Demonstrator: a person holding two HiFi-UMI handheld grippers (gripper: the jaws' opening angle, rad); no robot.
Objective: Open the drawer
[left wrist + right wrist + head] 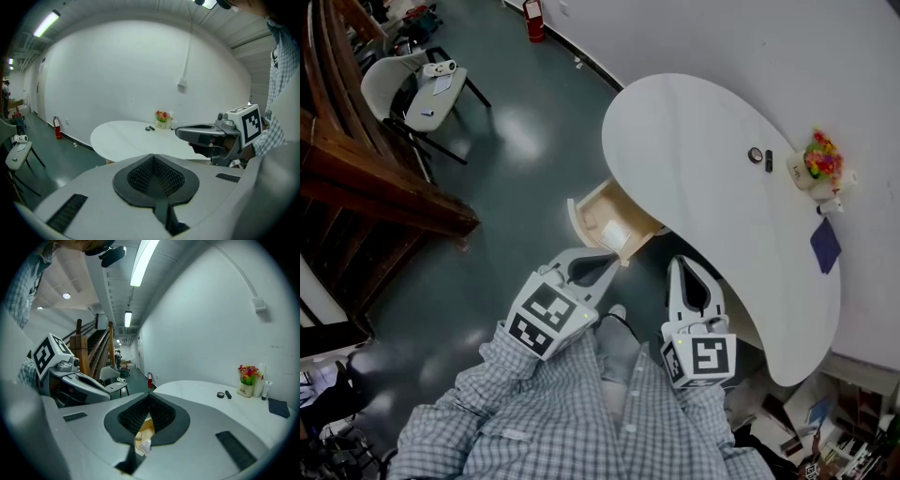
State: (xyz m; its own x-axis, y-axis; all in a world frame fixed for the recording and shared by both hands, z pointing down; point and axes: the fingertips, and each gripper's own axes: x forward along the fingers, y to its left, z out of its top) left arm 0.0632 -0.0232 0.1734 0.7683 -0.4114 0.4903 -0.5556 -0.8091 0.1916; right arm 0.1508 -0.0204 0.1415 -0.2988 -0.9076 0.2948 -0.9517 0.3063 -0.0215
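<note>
While both are held close before the person's checked shirt sleeves (581, 412), the two claws differ. The left claw (153, 158) has its jaws pressed together on nothing, and the right claw (149, 398) shows a narrow slit between its pads, likewise empty. Just beyond the left claw's tip lies the pale wooden drawer (581, 217), already standing well out from under the white kidney-shaped worktop (712, 187). Its long axis runs from the worktop's edge toward the lower left of the head view, so any further pull would, I judge, go that way. The left claw is the nearer, almost at the front panel's near corner, and the right claw sits off to the drawer's right, beside the worktop's rim. Only the right gripper view looks through its slit into the drawer, showing pale wood and small light things inside. The left gripper view misses the drawer altogether, looking across the worktop to the small pot of bright flowers (162, 117) by the far wall.
</note>
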